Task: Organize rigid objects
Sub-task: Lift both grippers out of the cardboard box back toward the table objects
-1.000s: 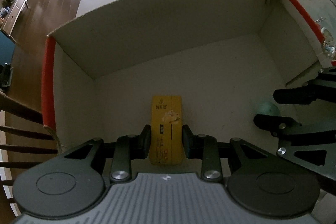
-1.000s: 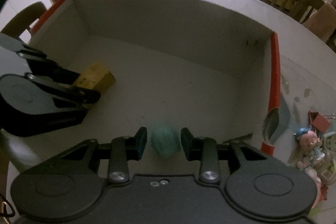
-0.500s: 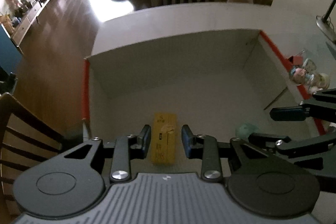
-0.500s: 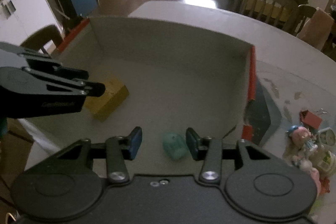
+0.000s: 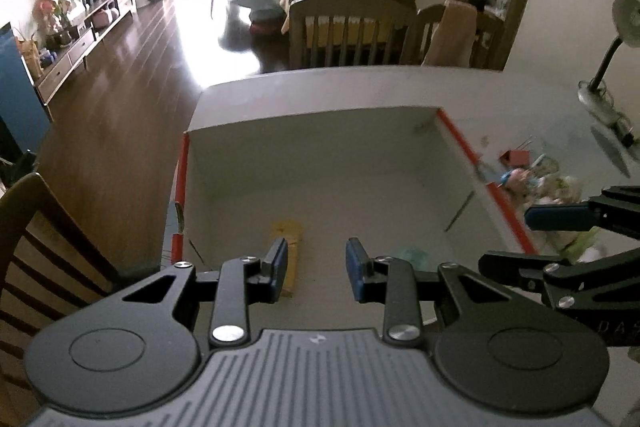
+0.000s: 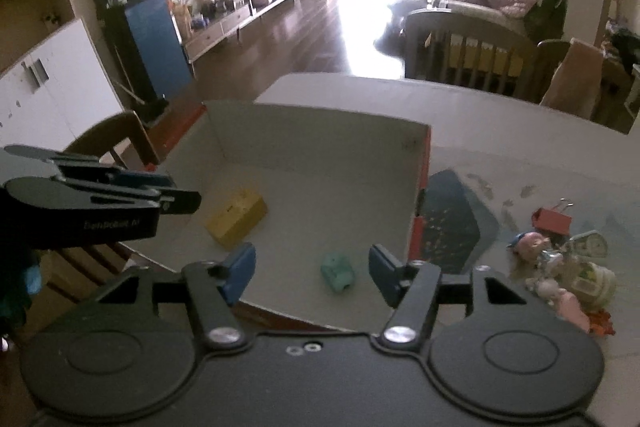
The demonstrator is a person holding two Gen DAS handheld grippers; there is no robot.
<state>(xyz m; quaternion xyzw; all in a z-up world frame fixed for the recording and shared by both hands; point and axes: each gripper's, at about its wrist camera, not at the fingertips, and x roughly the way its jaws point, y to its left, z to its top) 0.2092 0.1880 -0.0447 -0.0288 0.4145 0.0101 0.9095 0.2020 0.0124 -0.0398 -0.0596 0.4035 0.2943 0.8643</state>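
Grippers held above the open box, both angled downward into it.
The left gripper is seen parted and empty; the right gripper's jaws are opening, nothing pressed between them. The yellow carton and green object are left lying on the box floor, apart.

Yellow rectangular carton: lying flat on floor of open white cardboard box with red-edged walls, toward box's left side, long axis angled toward far wall; printing on top too blurred to be read. Small mint-green rounded plastic object: lying on box floor near front edge, right of carton, well apart from it. Pile of small figurines and trinkets: seen on desk outside box's right wall.
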